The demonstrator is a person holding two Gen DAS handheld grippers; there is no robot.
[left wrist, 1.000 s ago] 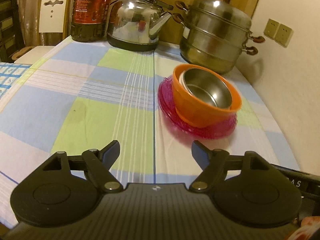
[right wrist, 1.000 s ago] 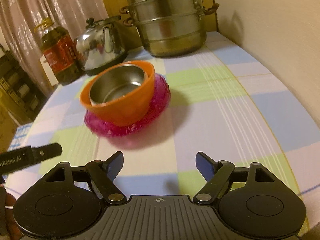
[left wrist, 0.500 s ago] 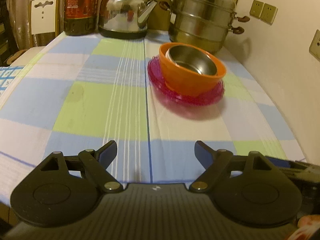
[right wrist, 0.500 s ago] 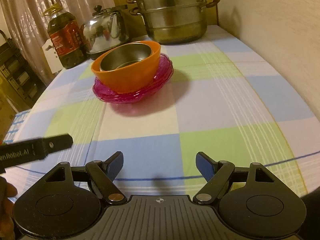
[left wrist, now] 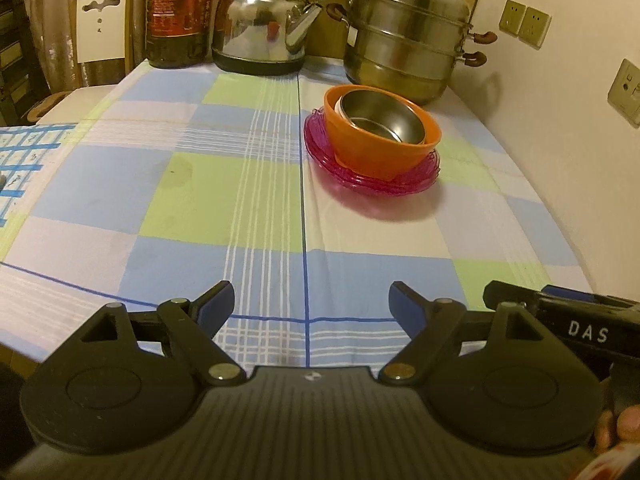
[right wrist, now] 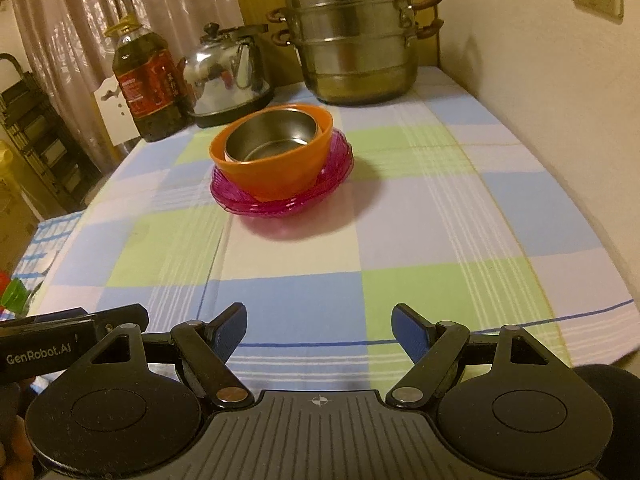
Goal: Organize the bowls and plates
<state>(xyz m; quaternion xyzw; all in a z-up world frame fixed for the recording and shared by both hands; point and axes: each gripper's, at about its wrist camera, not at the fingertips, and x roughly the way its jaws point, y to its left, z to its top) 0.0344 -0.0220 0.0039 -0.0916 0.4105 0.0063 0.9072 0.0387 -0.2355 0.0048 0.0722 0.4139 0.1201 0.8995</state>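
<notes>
Stack looks pretty much sorted: steel bowl (right wrist: 276,138) sits in the orange bowl (right wrist: 276,168) on the pink plates (right wrist: 280,200), mid-table. Left gripper (left wrist: 310,304) and right gripper (right wrist: 320,326) hang near the front edge of the tablecloth (right wrist: 400,240), jaws wide open, empty. Best bet is lifting straight clear; lots of bare cloth ahead, wall close on the right.

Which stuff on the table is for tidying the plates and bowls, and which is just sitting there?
For the job: pink plates, orange bowl, steel bowl.

Just sitting there: steamer pot, kettle, oil bottle, checked tablecloth.
</notes>
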